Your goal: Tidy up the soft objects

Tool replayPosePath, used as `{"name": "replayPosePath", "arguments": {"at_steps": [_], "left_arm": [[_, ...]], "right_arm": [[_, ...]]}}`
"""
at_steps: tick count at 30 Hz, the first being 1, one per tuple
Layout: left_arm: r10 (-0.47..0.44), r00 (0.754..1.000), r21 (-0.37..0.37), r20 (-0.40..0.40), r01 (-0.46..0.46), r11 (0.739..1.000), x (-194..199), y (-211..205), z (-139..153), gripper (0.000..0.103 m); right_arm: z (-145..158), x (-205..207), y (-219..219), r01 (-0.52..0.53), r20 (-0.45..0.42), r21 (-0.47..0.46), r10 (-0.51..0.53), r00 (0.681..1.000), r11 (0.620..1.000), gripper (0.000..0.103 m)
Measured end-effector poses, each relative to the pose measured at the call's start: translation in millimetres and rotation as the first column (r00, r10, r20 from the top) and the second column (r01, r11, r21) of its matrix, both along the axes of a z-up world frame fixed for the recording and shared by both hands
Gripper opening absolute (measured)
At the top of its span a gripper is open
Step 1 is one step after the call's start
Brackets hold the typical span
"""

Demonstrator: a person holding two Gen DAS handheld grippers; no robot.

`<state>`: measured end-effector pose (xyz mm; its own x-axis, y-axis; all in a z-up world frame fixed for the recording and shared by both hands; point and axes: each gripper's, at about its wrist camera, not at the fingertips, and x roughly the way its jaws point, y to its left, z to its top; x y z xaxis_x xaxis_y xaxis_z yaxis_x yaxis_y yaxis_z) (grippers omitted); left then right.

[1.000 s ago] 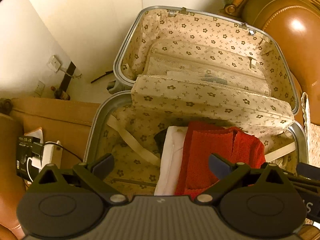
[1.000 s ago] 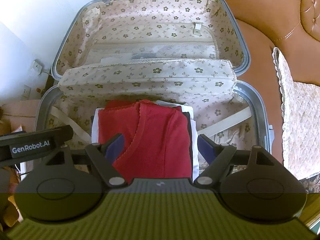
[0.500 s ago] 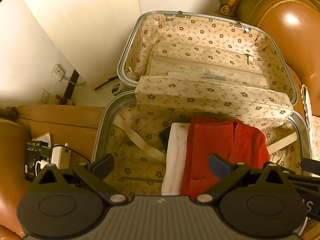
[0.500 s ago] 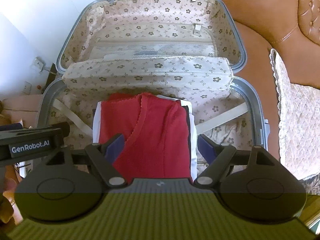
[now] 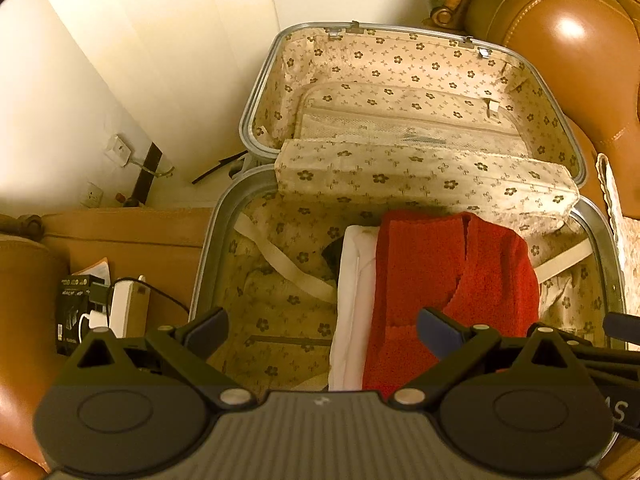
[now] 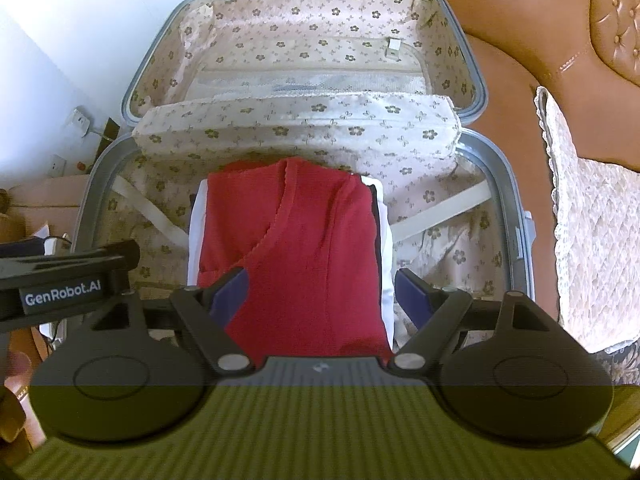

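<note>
An open suitcase (image 5: 218,240) (image 6: 502,168) with floral lining lies below both grippers. Inside it a folded red knit garment (image 5: 448,280) (image 6: 296,248) lies on top of a folded white garment (image 5: 354,296) (image 6: 386,272), with a dark piece showing at the stack's edge. My left gripper (image 5: 322,330) hovers open above the suitcase's left half, nothing between its fingers. Above the red garment my right gripper (image 6: 322,286) is open and holds nothing. The left gripper's body (image 6: 68,280) shows at the left of the right wrist view.
A brown leather sofa (image 5: 560,40) (image 6: 540,40) stands to the right, with a cream quilted cover (image 6: 592,216) on its seat. Left of the suitcase are a brown surface with a power strip (image 5: 128,304), a black box (image 5: 74,308), and wall sockets (image 5: 120,150). The suitcase lid (image 5: 400,92) stands upright.
Both grippers have pulled back and upward from the suitcase, so the case and garments look smaller and farther. The clothes stack has not moved.
</note>
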<state>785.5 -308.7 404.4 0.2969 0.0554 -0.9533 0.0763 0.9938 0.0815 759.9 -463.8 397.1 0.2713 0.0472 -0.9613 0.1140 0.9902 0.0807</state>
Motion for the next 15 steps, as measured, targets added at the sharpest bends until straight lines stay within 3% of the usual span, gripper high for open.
{"name": "replayPosePath", "arguments": {"at_steps": [15], "left_arm": [[-0.002, 1.000, -0.010, 0.013, 0.002, 1.000, -33.7, 10.4, 0.9, 0.102]], "right_arm": [[1.1, -35.0, 7.3, 0.004, -0.001, -0.014, -0.004, 1.000, 1.000, 0.088]]}}
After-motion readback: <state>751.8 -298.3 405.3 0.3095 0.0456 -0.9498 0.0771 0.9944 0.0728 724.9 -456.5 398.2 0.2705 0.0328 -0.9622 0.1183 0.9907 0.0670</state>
